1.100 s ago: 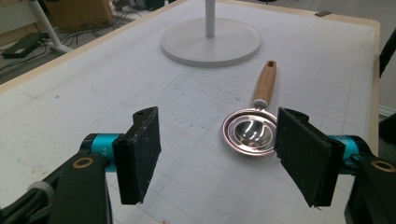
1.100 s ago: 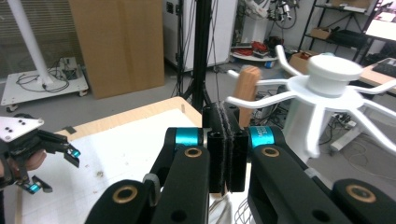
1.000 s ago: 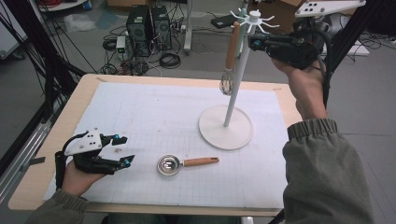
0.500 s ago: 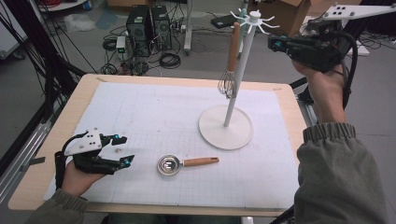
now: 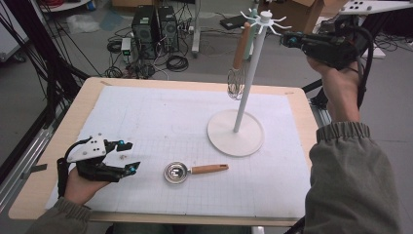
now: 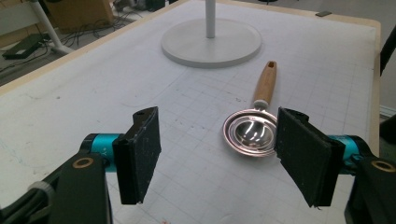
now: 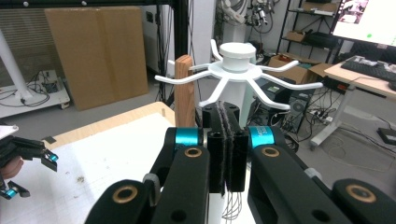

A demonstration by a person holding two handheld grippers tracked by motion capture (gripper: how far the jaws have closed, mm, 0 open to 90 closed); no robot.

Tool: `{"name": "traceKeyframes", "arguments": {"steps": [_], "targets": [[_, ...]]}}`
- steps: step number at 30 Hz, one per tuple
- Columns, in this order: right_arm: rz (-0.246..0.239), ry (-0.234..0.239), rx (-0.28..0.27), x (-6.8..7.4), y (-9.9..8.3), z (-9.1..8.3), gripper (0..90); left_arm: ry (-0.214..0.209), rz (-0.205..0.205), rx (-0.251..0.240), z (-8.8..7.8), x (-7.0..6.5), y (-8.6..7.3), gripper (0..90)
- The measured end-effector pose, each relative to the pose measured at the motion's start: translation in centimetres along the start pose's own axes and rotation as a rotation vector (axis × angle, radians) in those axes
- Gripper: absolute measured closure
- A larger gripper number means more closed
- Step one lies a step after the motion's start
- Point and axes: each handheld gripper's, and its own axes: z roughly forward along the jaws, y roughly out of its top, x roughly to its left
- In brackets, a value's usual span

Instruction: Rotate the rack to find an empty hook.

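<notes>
The right gripper [image 5: 288, 39], jaws pressed together and empty, hovers right of the rack [image 5: 253, 73]; the left gripper [image 5: 127, 156] rests apart near the strainer [image 5: 176, 172].

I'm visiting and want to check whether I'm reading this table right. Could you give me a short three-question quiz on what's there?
1. True or false: the whisk lies flat on the white mat.
2. Which gripper has its jaws standing apart: the left gripper or the right gripper?
3. Multiple choice: the metal strainer with a wooden handle lies
A. on the stand's round base
B. on the mat between the left gripper and the hanging stand
C. between the right gripper's jaws

Key
1. False: it hangs from a hook at the top of the stand.
2. The left gripper; the right one's jaws are pressed together, empty.
3. B
</notes>
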Motion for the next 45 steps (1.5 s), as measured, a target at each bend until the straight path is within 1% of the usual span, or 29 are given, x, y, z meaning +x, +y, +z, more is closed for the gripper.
{"name": "traceKeyframes", "arguments": {"steps": [6, 9, 13, 20, 24, 26, 27, 29, 32, 34, 37, 39, 42, 43, 45], "targets": [[-0.019, 0.009, 0.005, 0.4, 0.2, 0.5, 89.9, 0.0, 0.003, 0.002, -0.1, 0.0, 0.0, 32.0], [-0.013, 0.005, 0.005, 0.4, 0.3, 0.4, 89.9, 0.002, 0.003, 0.0, -0.2, 0.0, 0.0, 32.0], [-0.011, 0.018, 0.007, 0.6, 0.3, 0.5, 89.9, 0.002, 0.002, -0.002, -0.2, 0.0, 0.1, 32.0], [-0.032, 0.038, 0.01, 1.3, 0.4, 1.0, 89.9, 0.005, 0.006, 0.0, -0.2, 0.0, 0.1, 32.0], [-0.033, 0.051, 0.007, 1.5, 0.3, 0.9, 89.3, 0.006, 0.002, -0.001, -0.3, 0.0, 0.0, 32.0], [-0.024, 0.065, -0.004, 1.6, 0.0, 0.7, 84.7, 0.006, 0.002, 0.0, -0.3, 0.1, 0.0, 31.9], [-0.019, 0.073, -0.005, 1.7, -0.1, 0.6, 80.6, 0.007, 0.004, 0.003, -0.3, 0.1, 0.0, 31.9], [-0.015, 0.078, -0.004, 1.9, -0.4, 0.5, 75.1, 0.008, 0.002, 0.005, -0.3, 0.1, 0.0, 31.9], [-0.019, 0.096, -0.015, 2.2, -0.9, 0.3, 67.1, 0.009, -0.004, -0.001, -0.4, 0.1, 0.0, 31.8], [-0.008, 0.113, -0.021, 2.4, -1.3, 0.2, 63.3, 0.017, -0.005, -0.001, -0.6, 0.2, -0.1, 31.7], [-0.013, 0.136, -0.024, 2.7, -1.9, 0.1, 58.9, 0.019, -0.013, -0.001, -0.7, 0.3, -0.1, 31.5], [-0.001, 0.14, -0.026, 3.0, -2.3, 0.2, 54.1, 0.022, -0.019, -0.002, -0.7, 0.4, -0.2, 31.3], [0.013, 0.152, -0.035, 3.3, -3.0, 0.5, 49.4, 0.021, -0.021, 0.002, -0.8, 0.6, -0.3, 31.1], [0.017, 0.157, -0.03, 3.4, -3.2, 0.7, 47.3, 0.021, -0.023, 0.003, -0.7, 0.6, -0.3, 31.0], [0.02, 0.166, -0.026, 3.7, -3.8, 1.1, 46.6, 0.023, -0.026, 0.003, -0.7, 0.6, -0.3, 30.7]]}}
